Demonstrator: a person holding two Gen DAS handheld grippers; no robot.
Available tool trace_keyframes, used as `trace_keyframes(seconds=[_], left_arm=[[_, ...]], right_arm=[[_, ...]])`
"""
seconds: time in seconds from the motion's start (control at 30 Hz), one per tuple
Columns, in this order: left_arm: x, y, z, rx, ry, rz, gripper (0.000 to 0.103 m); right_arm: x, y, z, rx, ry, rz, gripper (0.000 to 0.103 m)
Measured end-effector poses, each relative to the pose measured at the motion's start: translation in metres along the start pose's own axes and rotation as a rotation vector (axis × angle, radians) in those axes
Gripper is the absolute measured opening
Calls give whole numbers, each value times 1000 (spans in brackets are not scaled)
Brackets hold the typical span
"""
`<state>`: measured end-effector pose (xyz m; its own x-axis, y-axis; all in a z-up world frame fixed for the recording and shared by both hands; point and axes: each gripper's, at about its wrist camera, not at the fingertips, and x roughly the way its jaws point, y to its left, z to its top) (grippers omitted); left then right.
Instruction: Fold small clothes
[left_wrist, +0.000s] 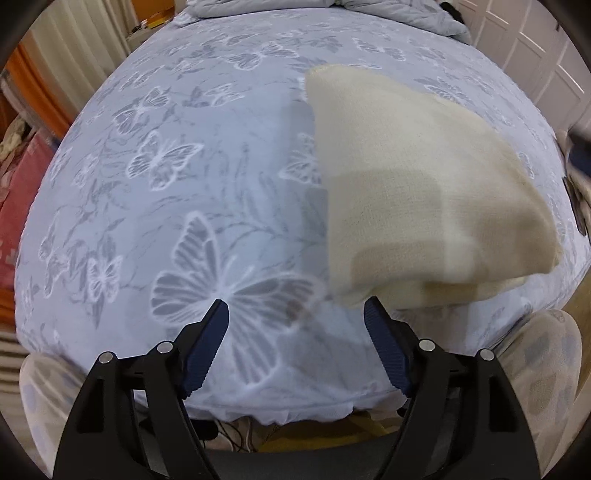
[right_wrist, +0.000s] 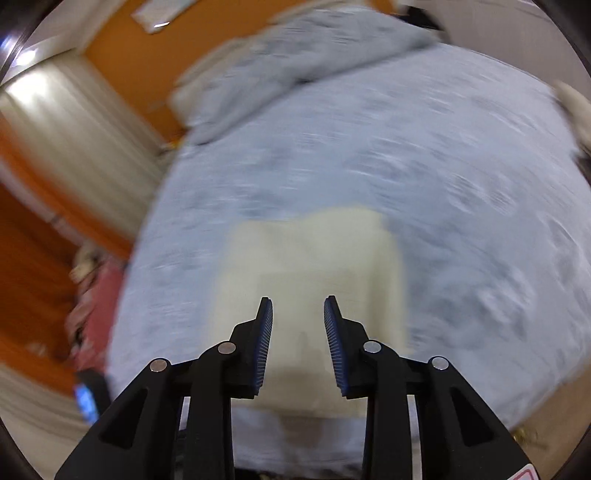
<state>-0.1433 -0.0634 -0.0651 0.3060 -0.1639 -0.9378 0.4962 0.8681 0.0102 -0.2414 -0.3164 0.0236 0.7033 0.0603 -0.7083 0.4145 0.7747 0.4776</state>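
left tongs (left_wrist: 295, 310): wide apart, empty | right tongs (right_wrist: 298, 306): parted, empty | one cream cloth (left_wrist: 417, 192) | one bed (left_wrist: 184, 184)

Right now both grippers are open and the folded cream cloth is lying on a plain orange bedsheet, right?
Not quite. The sheet is not plain orange: the bedsheet is pale blue with a butterfly print, as the left wrist view shows. The orange belongs to the wall behind. The rest holds: the left gripper and right gripper are both open, and the folded cream cloth lies on the bed.
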Motion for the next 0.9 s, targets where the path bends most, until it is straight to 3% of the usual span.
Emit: trace_keyframes(seconds=[0.1,0.2,0.27,0.33,0.4,0.53,0.63,0.67,0.73,0.9], left_arm=[[-5,7,-1,-24,11,9,73],[-10,11,-2,-17,13,39,73],[-13,14,-3,-21,15,44,73],[-13,18,-4,-27,17,50,73],[-11,20,-5,-29,26,58,73],[-9,22,-3,-44,39,35,73],[-12,22,2,-78,40,-35,78],[-14,22,5,-90,35,-58,86],[-17,19,11,-109,8,-102,88],[3,-3,23,-93,41,-129,88]], right_arm=[[13,45,6,-122,47,55,22],[51,70,1,-183,132,53,18],[84,68,-11,-186,215,34,17],[122,55,-40,-193,311,-41,14],[135,43,-54,-149,316,-15,13],[109,30,-40,-40,313,33,14],[60,15,-26,-29,183,-46,38],[39,-3,-24,6,131,-89,42],[17,-30,-27,73,101,-130,49],[18,-74,-50,208,178,-121,50]])
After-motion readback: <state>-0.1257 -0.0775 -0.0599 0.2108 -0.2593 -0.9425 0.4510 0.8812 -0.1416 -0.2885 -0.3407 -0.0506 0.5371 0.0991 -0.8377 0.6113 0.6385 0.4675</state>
